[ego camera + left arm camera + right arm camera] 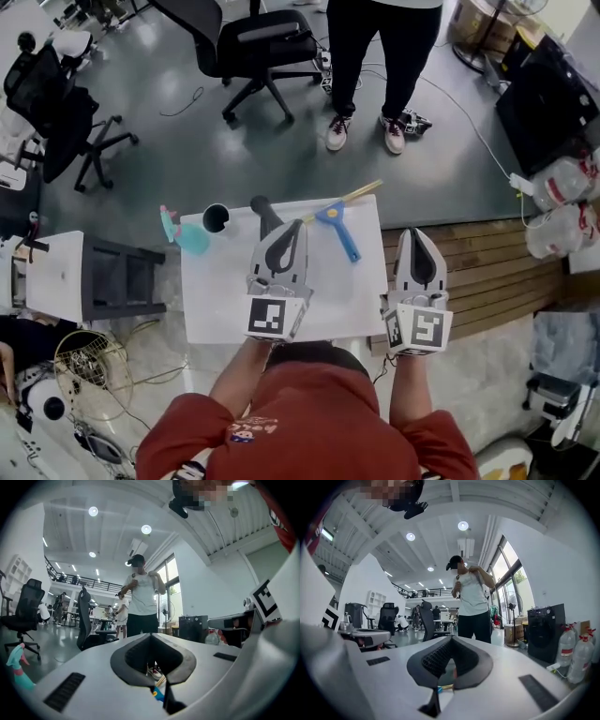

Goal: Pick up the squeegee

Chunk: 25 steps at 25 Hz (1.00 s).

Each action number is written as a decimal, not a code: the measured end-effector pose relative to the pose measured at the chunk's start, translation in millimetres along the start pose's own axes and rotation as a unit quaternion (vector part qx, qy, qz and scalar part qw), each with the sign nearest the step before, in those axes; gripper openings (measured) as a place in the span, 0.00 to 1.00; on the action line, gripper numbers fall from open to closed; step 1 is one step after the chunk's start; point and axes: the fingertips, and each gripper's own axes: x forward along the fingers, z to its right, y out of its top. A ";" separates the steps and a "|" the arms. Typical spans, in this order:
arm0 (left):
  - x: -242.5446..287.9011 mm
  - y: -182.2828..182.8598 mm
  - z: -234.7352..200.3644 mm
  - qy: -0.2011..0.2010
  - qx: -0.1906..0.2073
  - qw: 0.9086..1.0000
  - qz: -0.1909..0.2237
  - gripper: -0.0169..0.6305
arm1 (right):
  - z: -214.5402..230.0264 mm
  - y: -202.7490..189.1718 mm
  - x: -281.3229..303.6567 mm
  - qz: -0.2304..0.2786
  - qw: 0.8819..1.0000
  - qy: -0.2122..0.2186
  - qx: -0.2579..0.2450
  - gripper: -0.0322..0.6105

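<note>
A white tabletop [217, 302] stands on a grey office floor. The blue and yellow squeegee [339, 228] lies near its far edge, untouched. The left gripper [290, 230] is over the tabletop just beside it, fingers pressed together, empty. The right gripper [415, 236], past the right edge, is the same.

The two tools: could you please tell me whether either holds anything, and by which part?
Nothing is held: the left tool and right tool are shut and empty; the squeegee lies on the table.
</note>
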 end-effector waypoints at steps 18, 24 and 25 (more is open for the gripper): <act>-14.0 -77.1 -50.7 0.027 -0.042 0.997 -0.064 0.05 | -61.7 -122.1 69.2 -0.136 0.989 0.060 -0.012 0.06; -26.6 -97.2 -74.3 0.048 -0.041 0.995 -0.078 0.05 | -82.3 -165.8 86.5 -0.182 0.980 0.081 -0.023 0.12; -28.8 -99.8 -78.8 0.052 -0.042 0.995 -0.080 0.05 | -84.6 -173.1 89.0 -0.189 0.978 0.083 -0.025 0.13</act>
